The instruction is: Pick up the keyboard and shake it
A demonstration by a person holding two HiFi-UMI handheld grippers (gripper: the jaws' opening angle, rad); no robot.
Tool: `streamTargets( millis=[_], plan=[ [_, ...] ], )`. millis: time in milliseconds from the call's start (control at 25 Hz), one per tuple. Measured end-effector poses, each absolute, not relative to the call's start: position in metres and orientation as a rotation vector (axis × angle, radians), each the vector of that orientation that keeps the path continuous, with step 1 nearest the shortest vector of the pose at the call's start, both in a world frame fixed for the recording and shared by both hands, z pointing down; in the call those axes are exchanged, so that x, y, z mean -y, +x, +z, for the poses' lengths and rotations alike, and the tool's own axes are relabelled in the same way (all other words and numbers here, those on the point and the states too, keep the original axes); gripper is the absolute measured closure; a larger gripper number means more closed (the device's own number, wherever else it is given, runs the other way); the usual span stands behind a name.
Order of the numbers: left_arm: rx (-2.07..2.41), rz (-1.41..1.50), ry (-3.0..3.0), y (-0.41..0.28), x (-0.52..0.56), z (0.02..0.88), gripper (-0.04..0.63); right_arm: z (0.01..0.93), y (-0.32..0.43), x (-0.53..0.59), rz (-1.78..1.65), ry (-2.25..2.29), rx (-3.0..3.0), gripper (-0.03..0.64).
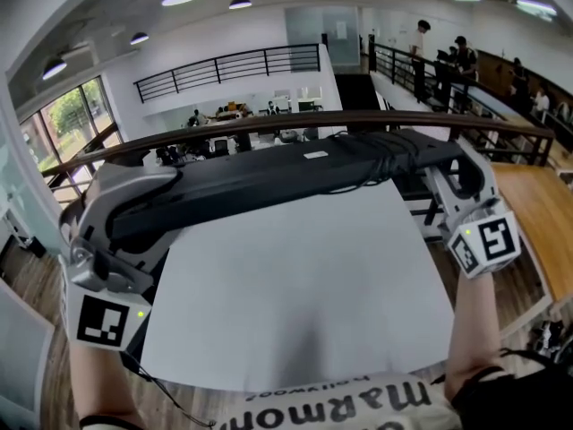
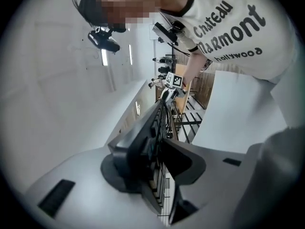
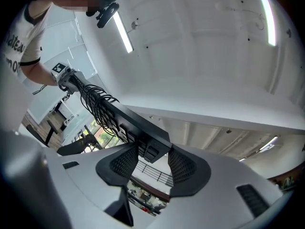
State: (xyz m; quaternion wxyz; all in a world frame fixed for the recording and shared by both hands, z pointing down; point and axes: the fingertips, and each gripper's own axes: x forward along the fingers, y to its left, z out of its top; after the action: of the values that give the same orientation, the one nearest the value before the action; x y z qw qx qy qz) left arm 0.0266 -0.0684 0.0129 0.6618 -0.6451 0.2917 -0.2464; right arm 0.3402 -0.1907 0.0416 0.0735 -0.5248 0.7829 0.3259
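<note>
When checking the head view, note keyboard (image 1: 269, 179) raised above table (image 1: 295, 294), with left gripper (image 1: 134, 218) and right gripper (image 1: 457, 182) pinching its ends. Left gripper view: confirm deep clamp. Right gripper view: guard against likely slip while shaking, given shallow corner bite.

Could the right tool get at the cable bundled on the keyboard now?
Probably not: the right tool grips one end of the raised keyboard, the left tool the other, and the cable lies further along.

keyboard (image 1: 269, 182) keys hidden in head view, table (image 1: 304, 294) far edge behind it, ppl (image 1: 421, 47) tiny
</note>
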Motion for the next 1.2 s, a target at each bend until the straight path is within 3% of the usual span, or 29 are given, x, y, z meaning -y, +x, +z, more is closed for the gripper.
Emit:
streamTargets(
  millis=[520,720,1200],
  plan=[
    [-0.662,-0.589,-1.455,0.037,0.040,0.026,0.481,0.055,0.348,0.171,0.925,-1.602,-2.309,0.400],
    [-0.686,-0.530,-1.515,0.042,0.036,0.016,0.509,0.038,0.353,0.169,0.926,-1.585,-2.280,0.400],
    [-0.779,-0.347,-1.710,0.031,0.041,0.032,0.503,0.013,0.358,0.148,1.006,-1.536,-2.208,0.393]
  ],
)
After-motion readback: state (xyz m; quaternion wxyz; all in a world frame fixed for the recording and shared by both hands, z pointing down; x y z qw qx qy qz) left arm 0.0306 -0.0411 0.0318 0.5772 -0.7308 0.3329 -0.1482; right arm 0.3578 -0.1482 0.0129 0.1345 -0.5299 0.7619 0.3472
